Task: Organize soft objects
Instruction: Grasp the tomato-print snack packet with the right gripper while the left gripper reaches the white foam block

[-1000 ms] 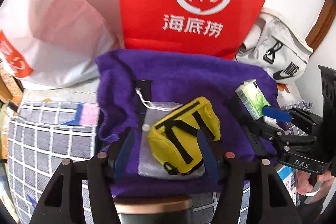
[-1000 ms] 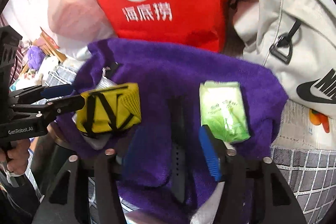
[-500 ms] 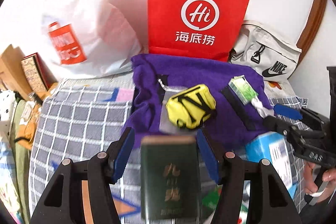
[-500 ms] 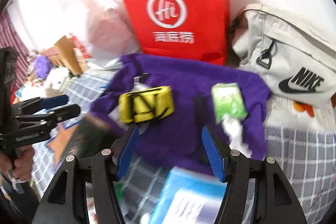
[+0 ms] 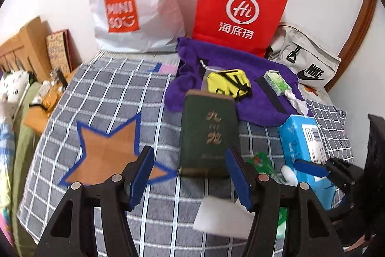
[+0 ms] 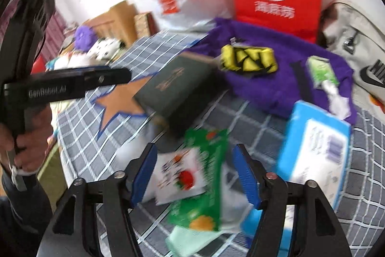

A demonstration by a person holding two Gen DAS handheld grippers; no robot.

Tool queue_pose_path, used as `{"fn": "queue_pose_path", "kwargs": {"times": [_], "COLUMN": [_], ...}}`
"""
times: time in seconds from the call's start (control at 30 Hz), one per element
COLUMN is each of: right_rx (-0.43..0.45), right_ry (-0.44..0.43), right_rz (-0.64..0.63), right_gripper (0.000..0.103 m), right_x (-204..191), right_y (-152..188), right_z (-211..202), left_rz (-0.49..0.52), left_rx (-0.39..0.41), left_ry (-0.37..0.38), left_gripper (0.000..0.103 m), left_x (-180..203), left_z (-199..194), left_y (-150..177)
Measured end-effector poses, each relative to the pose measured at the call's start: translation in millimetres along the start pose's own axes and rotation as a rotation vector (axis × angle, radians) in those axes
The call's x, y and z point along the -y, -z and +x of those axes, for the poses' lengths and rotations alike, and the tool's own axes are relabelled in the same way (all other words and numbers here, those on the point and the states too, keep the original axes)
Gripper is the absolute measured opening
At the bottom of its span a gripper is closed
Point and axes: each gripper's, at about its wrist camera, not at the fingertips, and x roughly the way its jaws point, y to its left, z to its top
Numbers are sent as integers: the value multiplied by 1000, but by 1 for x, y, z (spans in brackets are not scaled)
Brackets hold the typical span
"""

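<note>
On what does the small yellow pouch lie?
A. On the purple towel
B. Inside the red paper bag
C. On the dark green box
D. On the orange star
A: the yellow pouch rests on the purple towel, behind the dark green box and in front of the red paper bag.

Open checked blanket (image 5: 101,98) on the left — only the flat star patch (image 5: 108,151) there. Ahead a dark green box (image 5: 209,134) blocks the middle; the blue tissue pack (image 5: 303,141) and green packet (image 6: 204,175) crowd the right — bags wall the back.
</note>
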Motion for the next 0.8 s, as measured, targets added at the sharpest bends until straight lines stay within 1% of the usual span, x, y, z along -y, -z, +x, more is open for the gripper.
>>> {"fn": "queue_pose_path", "kwargs": {"times": [0.13, 0.2, 0.23, 0.37, 0.47, 0.53, 0.57, 0.6, 0.67, 0.73, 0.8], "right_rx": [-19, -34, -51, -113, -115, -116, -117, -115, -103, -98, -86], "right_ry": [49, 76, 92, 128, 117, 111, 101, 88, 86, 96, 95], "right_rz": [-132, -172, -193, -219, -215, -217, -212, -207, -198, -201, -204], "right_gripper": [73, 77, 77, 78, 79, 76, 71, 62, 54, 53, 51], "right_x": [-26, -32, -34, -32, -30, -29, -28, -28, -28, -30, -31], "right_y": [11, 13, 13, 15, 18, 19, 19, 20, 20, 22, 24], "right_z": [10, 16, 21, 38, 38, 37, 37, 36, 32, 32, 30], "left_rz": [-24, -32, -36, -51, -58, -66, -68, -71, -73, -76, -74], "left_rx": [-3, -7, -8, -17, -21, -30, -33, -37, -40, -43, -45], "left_ry": [12, 20, 25, 43, 47, 54, 55, 54, 53, 52, 53], "left_gripper": [60, 60, 60, 60, 60, 60, 60, 60, 60, 60, 60], "left_x": [-12, -17, -19, -26, -30, -32, -33, -34, -34, -35, -36], "left_z": [-2, -2, -2, 0, 2, 4, 5, 6, 7, 7, 6], "left_y": [16, 23, 26, 36, 40, 43, 44, 45, 47, 50, 51]}}
